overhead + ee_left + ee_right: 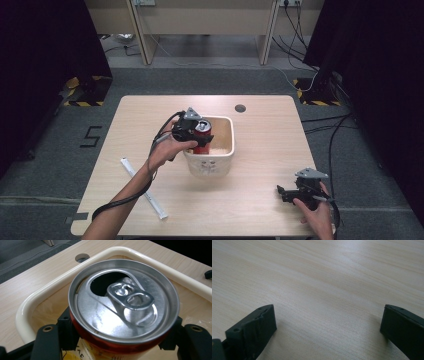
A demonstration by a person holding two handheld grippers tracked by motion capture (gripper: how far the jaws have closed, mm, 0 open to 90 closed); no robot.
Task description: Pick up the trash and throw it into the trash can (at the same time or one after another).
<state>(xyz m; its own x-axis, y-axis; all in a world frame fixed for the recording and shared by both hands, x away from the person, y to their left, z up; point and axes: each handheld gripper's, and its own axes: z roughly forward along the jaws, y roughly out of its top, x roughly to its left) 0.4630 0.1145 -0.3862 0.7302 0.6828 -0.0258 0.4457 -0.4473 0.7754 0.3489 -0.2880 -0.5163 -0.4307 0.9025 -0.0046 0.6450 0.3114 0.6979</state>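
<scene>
We see the left gripper point(196, 134) pinching an opened red can point(124, 307) over a cream tub point(220, 159), perhaps just inside it, right gripper point(328, 327) with jaws spread wide, resting at the table's point(260, 165) near right.

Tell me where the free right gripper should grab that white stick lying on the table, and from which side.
Grip the white stick at mid-length, from above, jaws across its narrow width: it lies flat and slender, diagonal on the table.

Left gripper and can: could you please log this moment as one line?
left gripper: shut on opened red can | over cream bin | right gripper: open, above table
</scene>
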